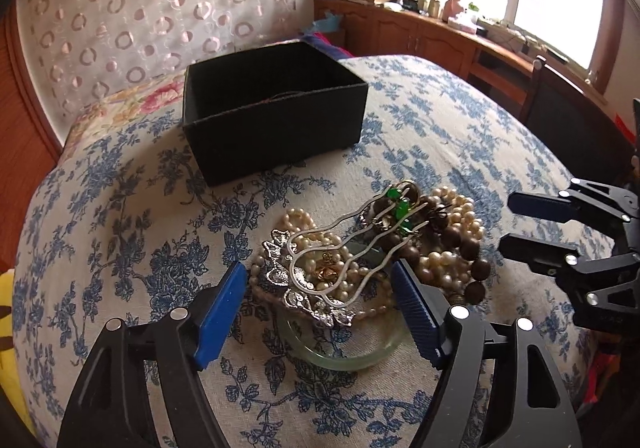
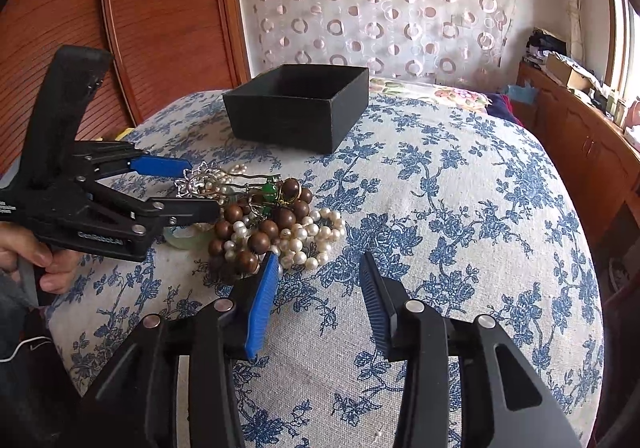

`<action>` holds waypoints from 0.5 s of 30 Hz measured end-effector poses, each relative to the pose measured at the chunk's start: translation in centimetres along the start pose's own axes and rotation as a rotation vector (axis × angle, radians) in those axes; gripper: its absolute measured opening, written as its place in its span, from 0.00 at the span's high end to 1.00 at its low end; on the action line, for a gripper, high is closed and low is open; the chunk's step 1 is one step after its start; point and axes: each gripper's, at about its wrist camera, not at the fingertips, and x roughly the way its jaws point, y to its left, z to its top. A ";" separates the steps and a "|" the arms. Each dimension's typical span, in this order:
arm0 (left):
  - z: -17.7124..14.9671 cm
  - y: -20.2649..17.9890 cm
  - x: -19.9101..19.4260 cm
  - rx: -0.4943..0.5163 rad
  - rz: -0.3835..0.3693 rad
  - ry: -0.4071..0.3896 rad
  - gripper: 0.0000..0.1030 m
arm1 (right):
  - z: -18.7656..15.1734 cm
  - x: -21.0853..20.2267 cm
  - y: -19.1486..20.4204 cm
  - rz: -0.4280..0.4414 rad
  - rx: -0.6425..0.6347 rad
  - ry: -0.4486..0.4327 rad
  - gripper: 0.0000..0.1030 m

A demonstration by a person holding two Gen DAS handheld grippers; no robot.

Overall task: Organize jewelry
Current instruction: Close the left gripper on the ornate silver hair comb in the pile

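A heap of jewelry lies on the blue-flowered cloth: a silver hair comb (image 1: 320, 268) with green beads, pearl strands (image 1: 448, 244), brown wooden beads (image 2: 260, 232) and a pale green bangle (image 1: 340, 352). An open black box (image 1: 272, 104) stands behind it, also in the right wrist view (image 2: 300, 104). My left gripper (image 1: 320, 284) is open, its jaws on either side of the comb's ornate end. My right gripper (image 2: 318, 268) is open and empty, just right of the heap, its left pad next to the wooden beads.
The cloth-covered table (image 2: 460, 208) drops off on all sides. A dark chair (image 1: 568, 116) stands at the right edge. A wooden cabinet (image 1: 420, 32) with clutter runs under the window. A curtain with circles (image 2: 380, 8) hangs behind.
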 end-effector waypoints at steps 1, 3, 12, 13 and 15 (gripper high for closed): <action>0.0 0.1 0.2 -0.003 -0.001 0.007 0.31 | 0.0 0.0 0.0 0.002 0.001 -0.002 0.57; 0.1 0.1 0.4 -0.008 0.000 0.012 0.31 | -0.1 0.0 -0.1 0.004 0.004 -0.002 0.57; 0.2 -0.6 0.5 0.023 0.013 -0.011 0.43 | 0.0 0.1 0.2 0.003 -0.004 -0.002 0.57; 0.1 -0.7 0.4 0.028 0.014 -0.016 0.48 | 0.1 0.0 0.3 0.003 -0.004 -0.002 0.57; -0.1 -0.7 0.2 0.024 0.016 -0.021 0.49 | 0.1 0.1 0.2 0.004 -0.002 -0.001 0.57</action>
